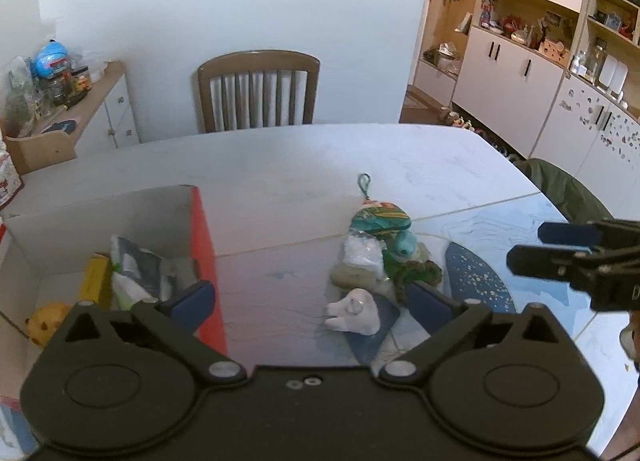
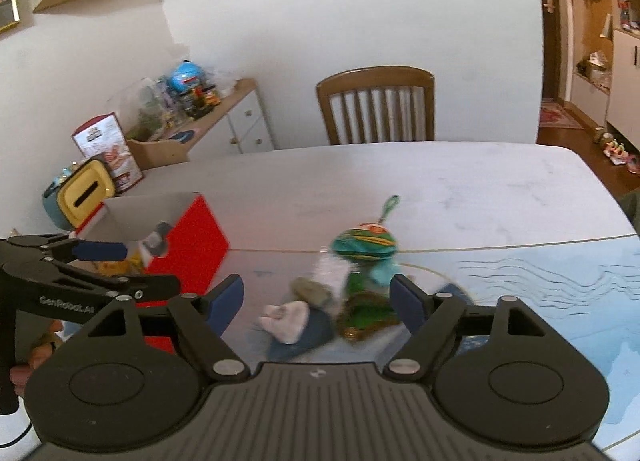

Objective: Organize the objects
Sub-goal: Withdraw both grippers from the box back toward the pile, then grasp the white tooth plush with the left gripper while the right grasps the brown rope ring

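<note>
- The left gripper [image 1: 312, 301] has its jaws wide apart, holding nothing.
- The right gripper [image 2: 318, 297] is wide too, and empty.
- The pile of toys [image 1: 376, 257] lies on the table [image 1: 280, 165] at 12 o'clock.
- The red box [image 1: 202, 237] sits at 10 o'clock.

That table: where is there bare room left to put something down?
Bare: the far half of the table toward the chair, and the strip between the red box and the toy pile. Crowded: the pile itself and inside the box.
</note>
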A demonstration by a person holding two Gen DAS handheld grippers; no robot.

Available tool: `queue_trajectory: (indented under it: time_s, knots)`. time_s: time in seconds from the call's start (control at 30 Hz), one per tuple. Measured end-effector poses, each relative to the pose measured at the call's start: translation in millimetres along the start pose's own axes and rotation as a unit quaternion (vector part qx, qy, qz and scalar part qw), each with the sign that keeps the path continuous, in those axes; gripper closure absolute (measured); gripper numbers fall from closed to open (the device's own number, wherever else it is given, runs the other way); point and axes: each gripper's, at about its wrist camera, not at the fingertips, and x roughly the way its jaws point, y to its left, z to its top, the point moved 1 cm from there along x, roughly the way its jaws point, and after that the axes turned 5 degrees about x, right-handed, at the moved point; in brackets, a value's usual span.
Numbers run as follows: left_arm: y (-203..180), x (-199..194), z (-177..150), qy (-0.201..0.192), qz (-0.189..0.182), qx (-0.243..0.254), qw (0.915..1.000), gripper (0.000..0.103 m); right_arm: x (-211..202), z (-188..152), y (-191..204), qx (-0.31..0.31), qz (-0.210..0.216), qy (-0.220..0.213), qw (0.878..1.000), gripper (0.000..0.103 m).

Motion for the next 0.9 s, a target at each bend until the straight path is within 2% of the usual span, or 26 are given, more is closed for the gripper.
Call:
queue_trajectory:
  time_s: [0.27, 0.47, 0.9]
  knots:
    - [-22.4, 35.1, -9.3, 0.023, 0.005, 0.004, 0.9997, 0.001, 21.6, -5.3, -36.7, 0.01, -0.02, 0.024, 0.999, 0.02]
    - [-31.7, 61.4, -16.8, 0.053, -0.011, -0.011, 0.9985, 0.001, 53.4, -13.8, -58.8, 0.005, -0.032, 0.055, 0.998, 0.02]
    - [-39.5, 109.9, -27.3, 0.076, 0.016, 0.001, 0.997, 0.001, 116.4, -19.1, -69.6, -0.032, -0.031, 0.104, 0.994, 0.02]
